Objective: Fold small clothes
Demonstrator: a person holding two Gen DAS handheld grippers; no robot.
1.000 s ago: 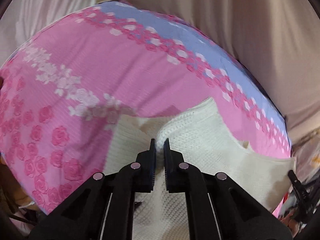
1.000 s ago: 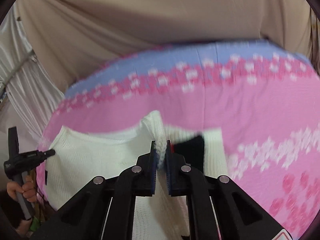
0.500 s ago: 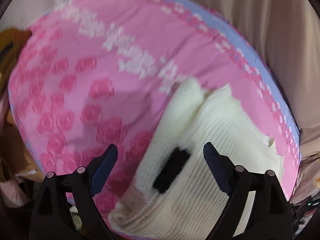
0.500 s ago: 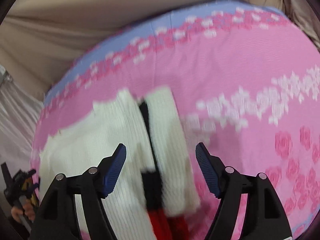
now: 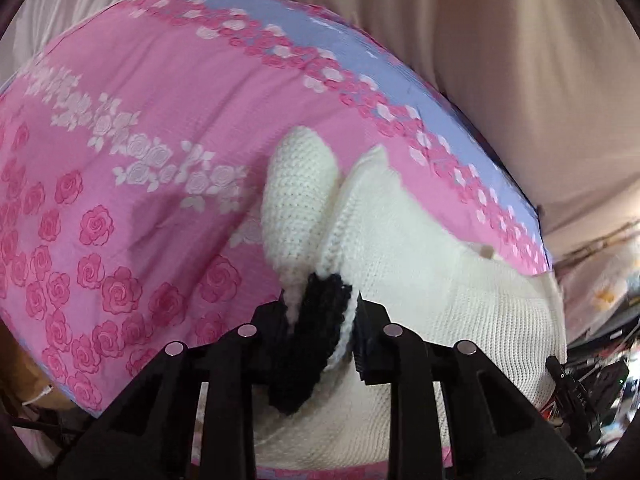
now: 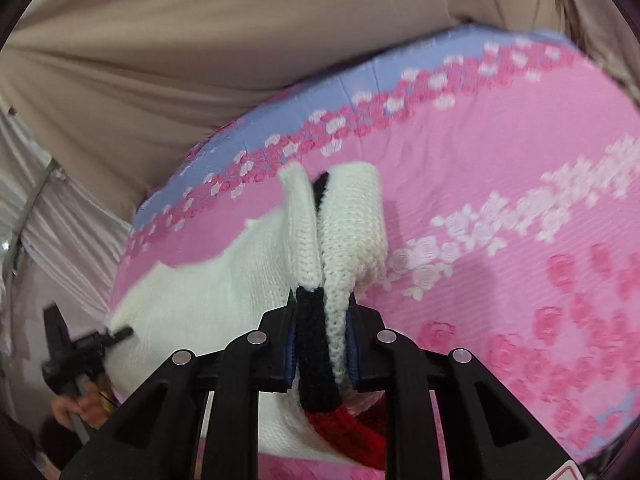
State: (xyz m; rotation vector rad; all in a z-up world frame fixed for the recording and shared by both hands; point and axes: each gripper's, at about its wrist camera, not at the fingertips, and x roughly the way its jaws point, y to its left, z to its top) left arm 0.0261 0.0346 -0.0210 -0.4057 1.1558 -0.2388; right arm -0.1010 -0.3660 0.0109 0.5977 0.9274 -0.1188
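Note:
A cream knit sweater (image 5: 432,280) with a black knit band (image 5: 320,320) lies on a pink rose-patterned bedspread (image 5: 160,128). My left gripper (image 5: 320,320) is closing, and its pads press a bunched ridge of black band and cream knit. A cream sleeve (image 5: 296,200) stands up just beyond it. In the right wrist view the sweater (image 6: 208,300) rises in a pinched fold. My right gripper (image 6: 322,344) is closing too, with its pads squeezing the black band (image 6: 312,340) and cream knit together. A red knit patch (image 6: 344,428) shows below the jaws.
The bedspread (image 6: 500,208) has a lilac border (image 6: 360,80) at its far edge, with beige curtain (image 6: 200,40) behind. A hand holds a black handle (image 6: 72,352) at the sweater's left corner. Cluttered items (image 5: 592,380) sit off the bed's right side.
Both grippers let go of the sweater's edge and opened wide over it half a second ago. They have since closed on the bunched fold with the black band.

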